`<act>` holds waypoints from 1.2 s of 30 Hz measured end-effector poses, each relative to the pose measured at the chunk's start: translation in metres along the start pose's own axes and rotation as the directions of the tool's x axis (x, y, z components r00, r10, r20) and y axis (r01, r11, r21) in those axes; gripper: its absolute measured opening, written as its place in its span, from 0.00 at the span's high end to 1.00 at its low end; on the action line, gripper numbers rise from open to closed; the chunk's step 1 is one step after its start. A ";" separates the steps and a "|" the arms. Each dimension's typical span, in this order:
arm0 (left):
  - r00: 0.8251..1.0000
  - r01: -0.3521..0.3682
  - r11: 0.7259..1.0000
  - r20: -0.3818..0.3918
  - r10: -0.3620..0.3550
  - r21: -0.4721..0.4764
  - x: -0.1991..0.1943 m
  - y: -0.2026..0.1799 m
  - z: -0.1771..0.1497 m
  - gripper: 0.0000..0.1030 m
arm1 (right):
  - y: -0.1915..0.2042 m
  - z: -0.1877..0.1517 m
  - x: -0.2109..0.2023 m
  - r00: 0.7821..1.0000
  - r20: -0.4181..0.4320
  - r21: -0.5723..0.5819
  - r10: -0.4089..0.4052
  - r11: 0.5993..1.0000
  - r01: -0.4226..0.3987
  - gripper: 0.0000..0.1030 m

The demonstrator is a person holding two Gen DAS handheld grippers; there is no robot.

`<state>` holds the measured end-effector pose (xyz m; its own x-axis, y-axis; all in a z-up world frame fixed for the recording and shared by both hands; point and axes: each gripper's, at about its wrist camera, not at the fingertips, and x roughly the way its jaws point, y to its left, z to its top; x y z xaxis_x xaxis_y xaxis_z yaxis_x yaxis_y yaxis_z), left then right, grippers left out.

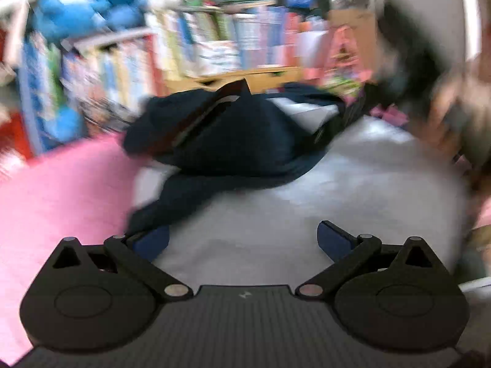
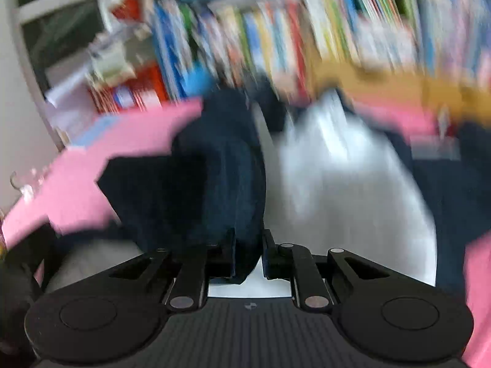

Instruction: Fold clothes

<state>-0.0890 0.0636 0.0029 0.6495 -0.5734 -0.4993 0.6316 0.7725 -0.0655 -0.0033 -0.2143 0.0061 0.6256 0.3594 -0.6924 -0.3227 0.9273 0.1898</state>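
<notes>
Both views are motion-blurred. A dark navy garment (image 1: pixel 227 141) with a grey-white body (image 1: pixel 307 211) lies bunched on a pink surface (image 1: pixel 61 199). My left gripper (image 1: pixel 242 239) is open and empty, low over the grey-white cloth, its blue pads wide apart. My right gripper (image 2: pixel 248 257) is shut on a fold of the navy cloth (image 2: pixel 221 178), which hangs up between its fingers. The grey-white part (image 2: pixel 343 178) lies to the right of that fold.
A bookshelf full of colourful books (image 1: pixel 214 36) stands behind the pink surface, with blue plush toys (image 1: pixel 86 3) on top left. A wooden ledge (image 1: pixel 264 75) sits behind the garment. A blurred hand and dark sleeve (image 1: pixel 445 98) are at the right.
</notes>
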 end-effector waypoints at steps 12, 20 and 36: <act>0.974 -0.228 0.834 -0.127 0.190 -0.503 0.094 0.103 0.110 0.00 | 0.023 -0.053 0.012 0.991 0.130 -0.204 -0.003 0.978 0.030 0.53; 0.982 -0.185 0.533 -0.145 0.117 -0.825 0.163 0.164 0.092 0.69 | 0.006 -0.050 0.014 0.991 0.104 -0.123 0.081 0.990 -0.068 0.03; 0.993 0.022 0.956 0.114 0.012 -0.293 0.057 0.107 0.200 0.65 | -0.011 -0.052 0.004 0.978 0.144 -0.018 0.150 0.989 -0.149 0.02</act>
<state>0.1005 0.0586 0.1402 0.7009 -0.5917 -0.3983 0.4945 0.8055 -0.3265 -0.0341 -0.2284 -0.0352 0.6656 0.5059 -0.5487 -0.4251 0.8613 0.2783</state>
